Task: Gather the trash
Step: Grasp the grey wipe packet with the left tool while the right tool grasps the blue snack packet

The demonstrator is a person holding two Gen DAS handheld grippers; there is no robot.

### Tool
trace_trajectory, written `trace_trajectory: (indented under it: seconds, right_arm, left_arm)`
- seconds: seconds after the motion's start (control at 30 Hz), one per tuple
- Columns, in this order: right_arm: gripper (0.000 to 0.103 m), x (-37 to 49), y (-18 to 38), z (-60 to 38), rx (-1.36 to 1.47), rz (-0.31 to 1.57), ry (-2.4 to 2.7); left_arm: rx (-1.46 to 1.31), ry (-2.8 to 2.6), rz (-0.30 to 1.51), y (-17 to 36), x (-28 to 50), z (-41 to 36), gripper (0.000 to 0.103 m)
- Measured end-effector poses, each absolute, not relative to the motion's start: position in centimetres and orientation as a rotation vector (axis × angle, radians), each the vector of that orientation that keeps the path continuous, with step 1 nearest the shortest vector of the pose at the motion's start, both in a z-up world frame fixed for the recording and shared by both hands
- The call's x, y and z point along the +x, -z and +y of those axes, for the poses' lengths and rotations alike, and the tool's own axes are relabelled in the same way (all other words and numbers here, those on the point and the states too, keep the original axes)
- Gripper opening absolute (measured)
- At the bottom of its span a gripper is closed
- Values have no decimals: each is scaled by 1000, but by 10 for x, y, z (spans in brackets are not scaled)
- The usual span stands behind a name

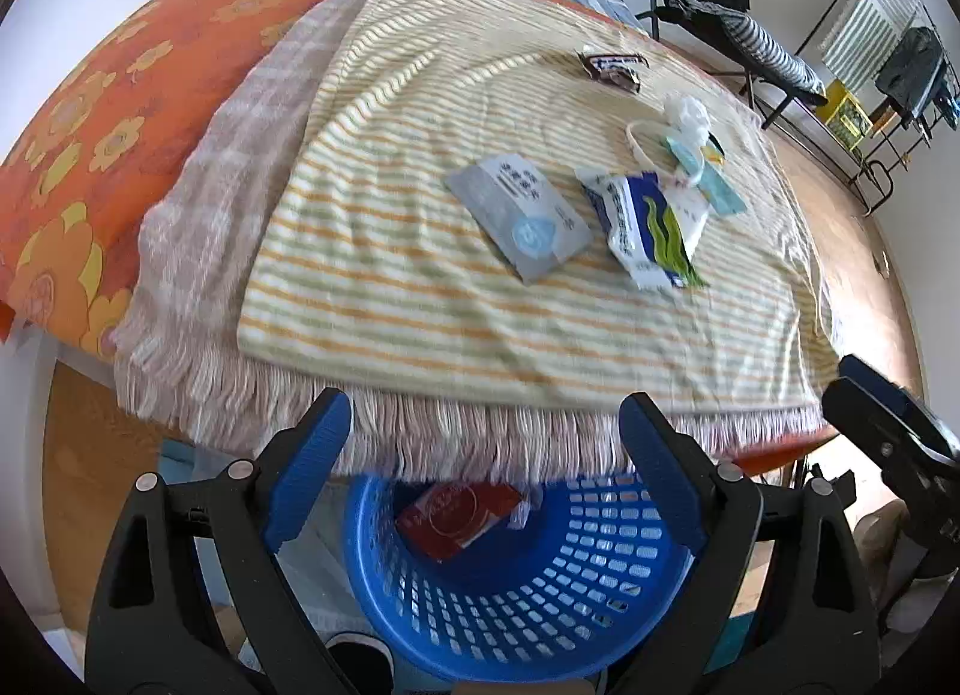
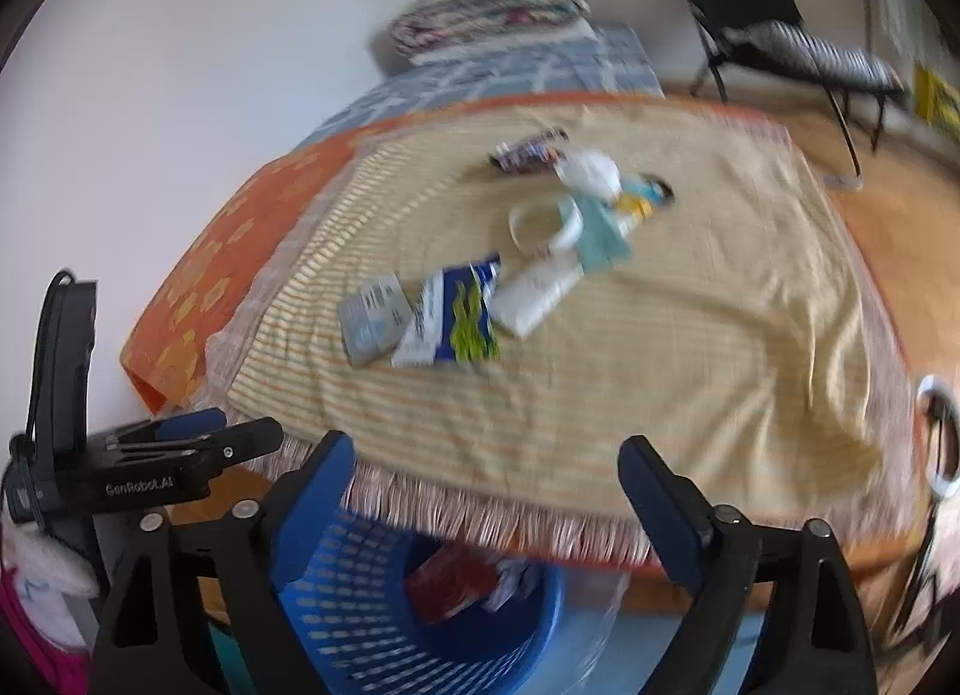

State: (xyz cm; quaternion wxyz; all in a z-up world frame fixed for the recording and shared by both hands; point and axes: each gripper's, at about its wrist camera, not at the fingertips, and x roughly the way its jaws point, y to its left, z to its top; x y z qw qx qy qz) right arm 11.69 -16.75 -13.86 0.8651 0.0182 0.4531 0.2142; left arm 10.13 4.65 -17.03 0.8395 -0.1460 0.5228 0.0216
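- The left gripper [image 1: 486,467] has its blue-padded fingers spread wide with nothing between them; the right gripper [image 2: 486,509] likewise stands apart and empty; both hang over the blue perforated plastic basket [image 1: 600,593] at the near edge of the bed.
- The basket already holds a red flat packet [image 1: 456,518]; the rest of the litter lies on the yellow-and-green striped towel [image 1: 420,299], toward one and two o'clock from the left gripper.
- The grey flat card packet with a blue round mark [image 1: 519,215] is nearest; I judge it light and fairly stiff; lying flush on soft cloth, it is best pinched at a raised corner or short edge.
- Just beside it at three o'clock, the white crumpled foil pouch with blue and green print [image 1: 651,224] looks light, crinkly and likely slippery; its puffed middle offers the surest bite.
- Farther at one o'clock, the dark brown candy wrapper [image 1: 612,68], a crumpled white tissue [image 1: 687,113] and a cream ring-shaped band [image 1: 645,140] look featherlight and soft; a gentle close should do, minding not to snag the towel.
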Motion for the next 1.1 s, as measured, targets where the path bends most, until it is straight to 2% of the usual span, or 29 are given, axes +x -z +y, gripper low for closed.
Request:
trace_trajectory:
  seconds: [0.17,0.4,0.43,0.53,0.67,0.77,0.9,1.03,1.1]
  right_arm:
    - [93,139,126,-158,-26,900,-479]
    - [92,179,132,-139,-34,936,-553]
    - [91,183,134,-136,-40,938,-562]
    - [77,199,146,-126,-36,982,-576]
    - [73,213,160,-112,-25,1029,-624]
    - [67,222,171,-96,-76,1050,-627]
    - [66,238,182,-89,-68,1087,-607]
    - [65,243,185,-81,-67,1101,-635]
    - [65,243,188,-75,-95,1102,-635]
  left_arm:
    - [-318,-54,1104,171,117,51,93]
    - [-337,-52,1112,177,132,57,93]
    - [-337,-52,1113,178,132,58,93]
    - [-351,-69,1112,180,137,63,91]
    - [-385,-101,1107,182,146,77,90]
    - [-419,-115,1101,181,151,87,83]
    - [-417,-122,1090,180,157,94,83]
    - [-415,-124,1101,183,164,97,74]
    - [-433,-133,1104,185,168,101,74]
